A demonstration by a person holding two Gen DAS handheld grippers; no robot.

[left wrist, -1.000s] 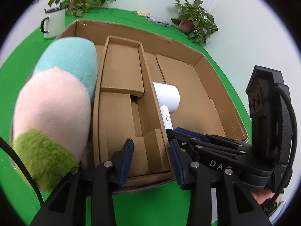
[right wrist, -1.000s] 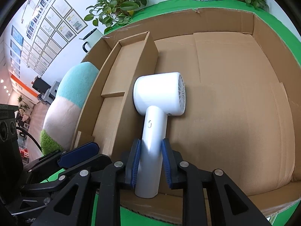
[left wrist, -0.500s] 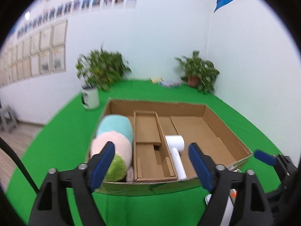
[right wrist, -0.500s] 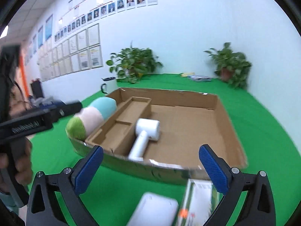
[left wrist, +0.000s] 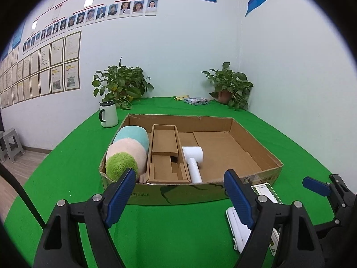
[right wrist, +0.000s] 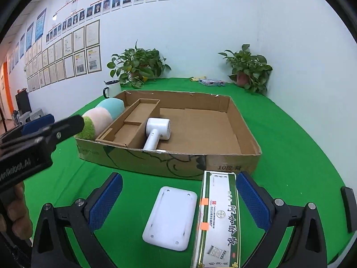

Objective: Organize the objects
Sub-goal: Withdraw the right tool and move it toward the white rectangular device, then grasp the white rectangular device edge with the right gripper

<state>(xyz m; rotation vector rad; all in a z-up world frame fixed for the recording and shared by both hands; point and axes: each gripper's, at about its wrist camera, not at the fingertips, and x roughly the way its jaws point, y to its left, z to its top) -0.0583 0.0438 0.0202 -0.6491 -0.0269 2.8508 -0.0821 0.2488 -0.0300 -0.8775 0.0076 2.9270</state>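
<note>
Black frames w/ silver screws, ribbed blue fingers (right wrist: pixel 104 203)

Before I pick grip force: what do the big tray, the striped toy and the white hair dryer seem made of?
Big tray: corrugated cardboard, matte brown, with creased walls and frayed edges.
Striped toy: soft plush fabric, with a fuzzy green end.
White hair dryer: probably hard plastic, smooth with a slight sheen.

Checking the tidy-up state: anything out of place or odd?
Two items lie outside the cardboard box, on the green cloth before it: a flat white device and a green-and-white carton. The plush overhangs the box's left wall.
</note>
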